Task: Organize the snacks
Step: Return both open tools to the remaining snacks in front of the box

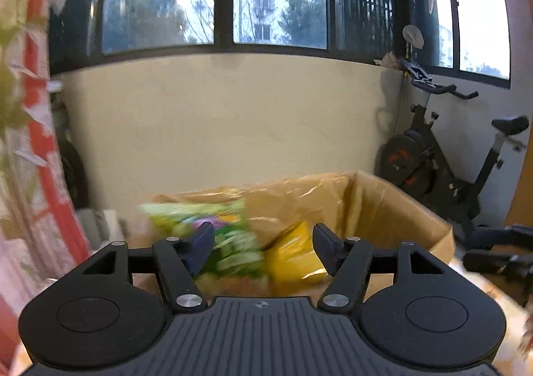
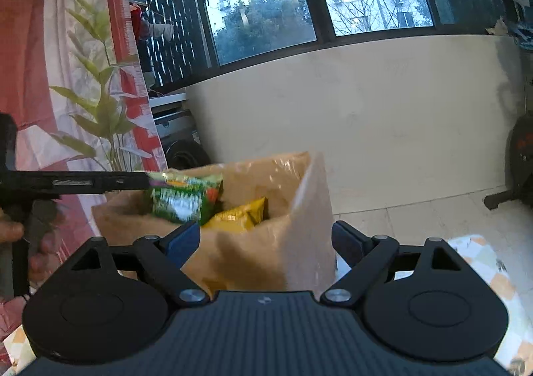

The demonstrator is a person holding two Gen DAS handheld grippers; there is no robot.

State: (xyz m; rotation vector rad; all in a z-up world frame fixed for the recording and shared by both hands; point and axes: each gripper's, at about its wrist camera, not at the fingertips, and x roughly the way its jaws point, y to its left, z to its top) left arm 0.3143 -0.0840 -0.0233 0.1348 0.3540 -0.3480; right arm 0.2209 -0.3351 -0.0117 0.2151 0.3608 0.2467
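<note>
Currently, findings set out left to right.
Step in hand: judged as dropping a snack into the cardboard box [image 1: 413,209]; green snack packet [image 1: 226,239] blurred at the box mouth, between the left tong's jaws but not visibly pressed by either.
Left gripper [image 1: 263,242]: jaws parted about halfway, nothing pinched; left finger [image 1: 200,242] overlapping the green packet's edge in its own view, contact not determinable through the blur.
Left gripper from the right wrist view [image 2: 146,181]: reaching in from the left, tip at the green snack packet [image 2: 185,197]; hand [image 2: 13,229] on its handle at far left.
Green packet, place: upright and tilted at the left side of the box opening, above the other contents.
Yellow packet [image 1: 293,256]: already inside, just right of the green one, leaning against it.
Box: open-topped, lined with shiny plastic, standing near on a patterned surface.
Right gripper [image 2: 266,242]: jaws wide apart, empty; box wall [image 2: 260,242] just ahead between them, no contact visible.
Next move, judged: left tong to back clear of the box without snagging the liner; right tong free to fetch the next snack, none in view.
Risk, judged: green packet catching on the box rim rather than settling inside.
</note>
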